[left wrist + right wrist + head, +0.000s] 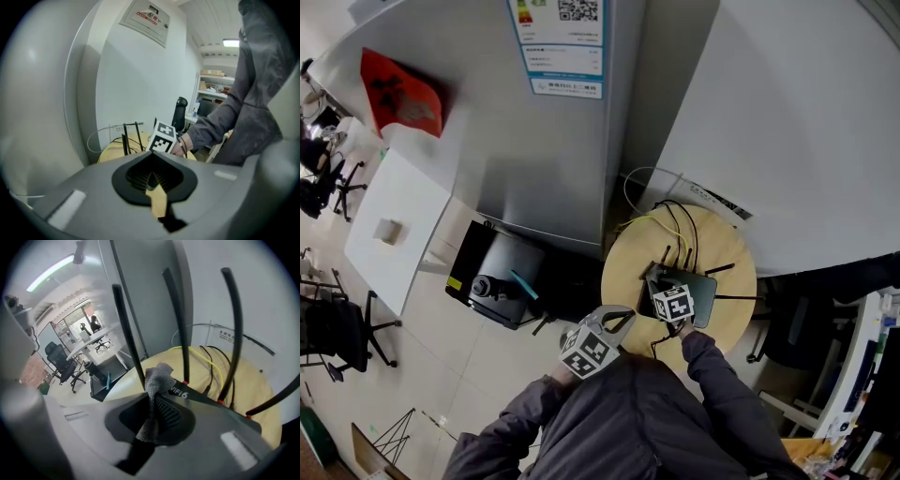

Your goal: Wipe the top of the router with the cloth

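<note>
The right gripper (152,401) has its fingers closed tight on a grey cloth (157,378). The cloth runs up through the pinch and bunches into a tuft just past the fingertips. Directly ahead of those tips lies the black router (206,401). The cloth's tuft sits at its near edge beside the white "WIFI6" lettering, though whether it presses on the surface cannot be told. Beyond the fingertips several black antennas (176,319) stand upright from the router's far side. Past them yellow cable (206,355) and black cable trail over the round wooden table (248,380) that bears the router. Far off to the left of the fingers, office chairs (58,359) stand by desks.

The left gripper (151,176) has its fingers brought together with nothing between them; only a sliver of the tan tabletop shows through the gap below the pads. Ahead of its tips, a little to the right, is the right gripper's marker cube (163,138) with the person's hand (180,144) behind it.

From the head view, the left gripper's fingertips reach the table's near-left rim, short of the router. The right gripper's fingers are over the router's top. A grey refrigerator (544,141) stands beyond the table, on the far side of both sets of fingers.
</note>
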Tool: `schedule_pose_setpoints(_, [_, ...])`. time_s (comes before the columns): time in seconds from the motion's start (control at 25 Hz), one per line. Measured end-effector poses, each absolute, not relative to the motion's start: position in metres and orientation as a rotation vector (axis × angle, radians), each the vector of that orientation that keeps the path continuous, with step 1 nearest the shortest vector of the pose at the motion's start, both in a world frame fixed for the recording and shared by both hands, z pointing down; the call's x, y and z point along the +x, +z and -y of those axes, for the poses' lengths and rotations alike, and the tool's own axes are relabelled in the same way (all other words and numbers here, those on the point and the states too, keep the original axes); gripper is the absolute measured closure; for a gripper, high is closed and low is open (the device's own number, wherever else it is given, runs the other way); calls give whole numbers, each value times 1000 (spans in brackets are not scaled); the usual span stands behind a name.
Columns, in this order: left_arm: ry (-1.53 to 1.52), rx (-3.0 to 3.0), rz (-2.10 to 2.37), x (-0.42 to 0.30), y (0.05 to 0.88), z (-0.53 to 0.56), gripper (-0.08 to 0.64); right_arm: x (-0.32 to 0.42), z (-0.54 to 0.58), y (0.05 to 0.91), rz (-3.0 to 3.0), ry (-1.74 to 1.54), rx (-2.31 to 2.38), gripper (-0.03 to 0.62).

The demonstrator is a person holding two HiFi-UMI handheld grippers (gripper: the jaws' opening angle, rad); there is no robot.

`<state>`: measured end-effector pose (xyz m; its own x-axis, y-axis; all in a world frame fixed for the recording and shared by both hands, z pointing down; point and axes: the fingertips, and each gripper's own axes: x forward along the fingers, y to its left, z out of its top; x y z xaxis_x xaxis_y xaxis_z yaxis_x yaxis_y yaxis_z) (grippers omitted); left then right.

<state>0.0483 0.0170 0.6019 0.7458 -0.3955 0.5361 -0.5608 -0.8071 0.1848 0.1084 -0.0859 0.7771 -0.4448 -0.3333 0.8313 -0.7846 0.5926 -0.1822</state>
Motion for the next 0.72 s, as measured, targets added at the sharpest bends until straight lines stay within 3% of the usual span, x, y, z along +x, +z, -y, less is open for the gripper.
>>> schedule_pose_setpoints(0.36, [697, 2614, 726, 49, 602, -18, 560, 135, 79, 794, 1959, 751, 906, 563])
schedule_pose_setpoints(0.72, [705, 2642, 680, 60, 601, -17, 560, 225, 72, 795, 1876, 813, 1061, 563])
